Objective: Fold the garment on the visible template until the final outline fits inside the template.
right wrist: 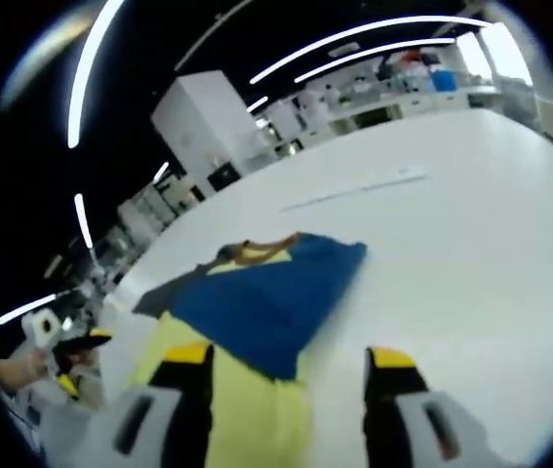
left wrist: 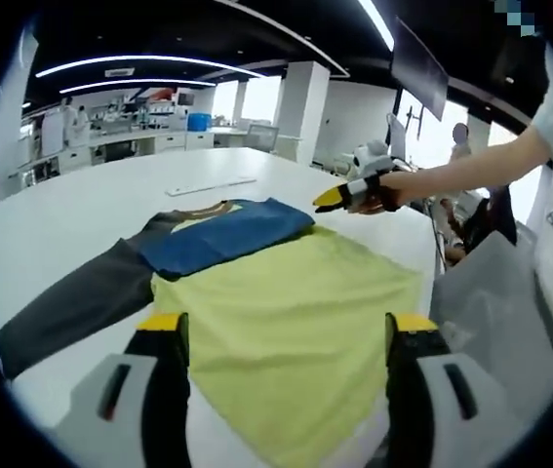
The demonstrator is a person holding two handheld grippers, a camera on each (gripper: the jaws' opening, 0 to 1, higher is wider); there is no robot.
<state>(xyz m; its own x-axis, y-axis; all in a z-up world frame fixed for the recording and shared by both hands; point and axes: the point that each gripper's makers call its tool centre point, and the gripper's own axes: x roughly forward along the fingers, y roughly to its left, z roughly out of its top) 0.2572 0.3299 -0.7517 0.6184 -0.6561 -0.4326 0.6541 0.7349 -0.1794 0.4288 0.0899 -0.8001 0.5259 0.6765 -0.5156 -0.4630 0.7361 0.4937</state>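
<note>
In the left gripper view, the garment (left wrist: 256, 312) lies flat on the white tabletop (left wrist: 81, 210). Its yellow-green body fills the centre and runs down toward 6 o'clock. A blue sleeve (left wrist: 222, 234) is folded across the upper chest, and a dark grey sleeve (left wrist: 76, 302) stretches out toward 8 o'clock. A brown-edged collar shows at the top of the blue fold.

The left gripper (left wrist: 291, 327) rises from 6 o'clock with its yellow-tipped jaws spread wide, one on either side of the yellow fabric near the hem. It is released and holds nothing. Whether the jaws touch the cloth cannot be told.

Toward 2 o'clock in that view, the right gripper (left wrist: 339, 198) is held in a person's hand (left wrist: 383, 190), with the arm reaching in from 3 o'clock. Its yellow tips sit close together and point toward the blue sleeve's far corner, just beside it and apart from it. A long thin white strip (left wrist: 210, 185) lies on the tabletop beyond the garment, toward 12 o'clock.

In the right gripper view, the right gripper (right wrist: 291, 356) shows its two jaws parted at 6 o'clock with nothing between them. The garment (right wrist: 266, 292) sits at the centre, its blue fold (right wrist: 276, 283) reaching down between the jaws' tips and the yellow body toward 7 o'clock. The picture there is blurred. The left gripper (right wrist: 71, 356) appears small at 8 o'clock, held in a hand (right wrist: 22, 369). The strip (right wrist: 354, 190) lies toward 1 o'clock on the tabletop (right wrist: 471, 234).
</note>
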